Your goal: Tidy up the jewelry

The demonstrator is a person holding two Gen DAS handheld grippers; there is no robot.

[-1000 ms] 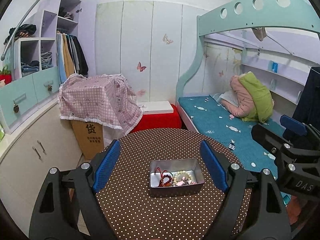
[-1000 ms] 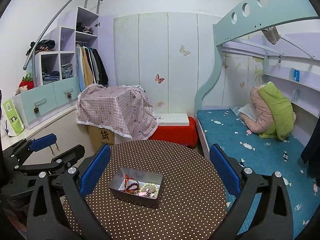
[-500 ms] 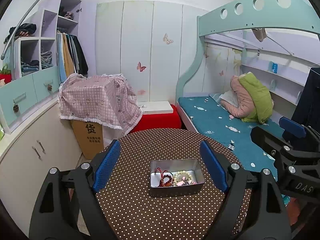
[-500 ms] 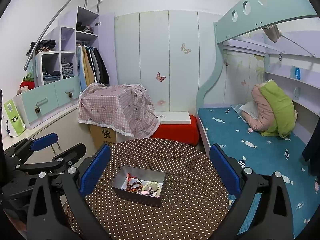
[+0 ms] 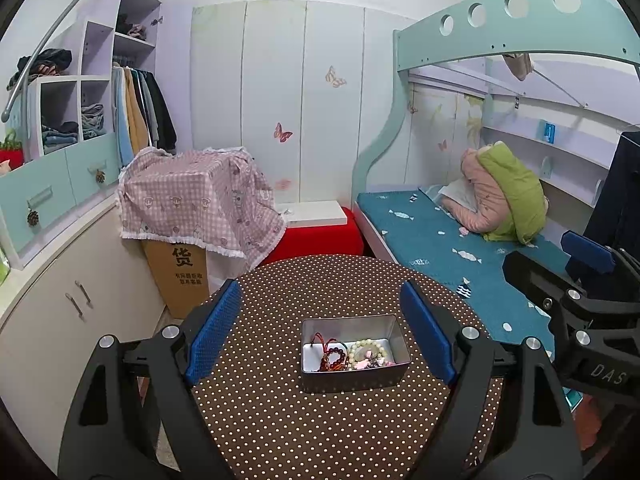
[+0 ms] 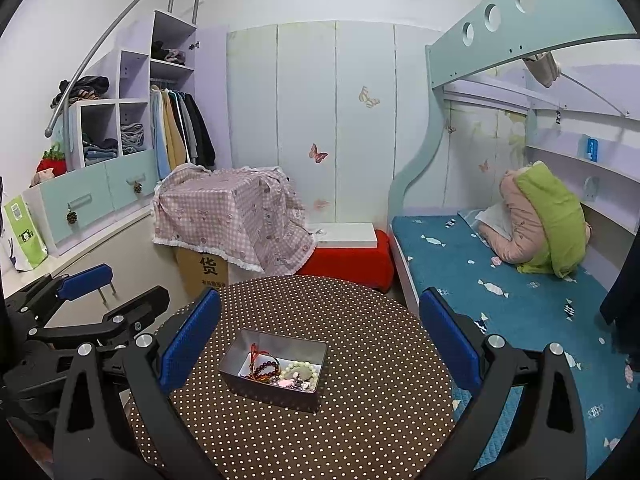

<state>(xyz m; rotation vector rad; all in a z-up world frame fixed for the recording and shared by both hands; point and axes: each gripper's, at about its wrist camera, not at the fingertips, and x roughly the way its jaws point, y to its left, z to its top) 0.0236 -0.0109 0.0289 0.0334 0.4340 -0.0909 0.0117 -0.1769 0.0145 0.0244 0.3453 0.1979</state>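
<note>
A small metal tin stands on a round table with a brown polka-dot cloth. In it lie a dark red bead bracelet, a pale green bead bracelet and small pink pieces. My left gripper is open and empty, held above the table with the tin between its blue pads. My right gripper is open and empty, above the tin's right side. Each gripper shows at the edge of the other's view.
A bunk bed with a blue mattress stands right of the table. A cardboard box under a pink checked cloth and a red stool stand behind it. White cabinets line the left wall.
Both grippers stay open. The right gripper has risen slightly, so the tin sits a little lower in its view. The left view is almost unchanged.
</note>
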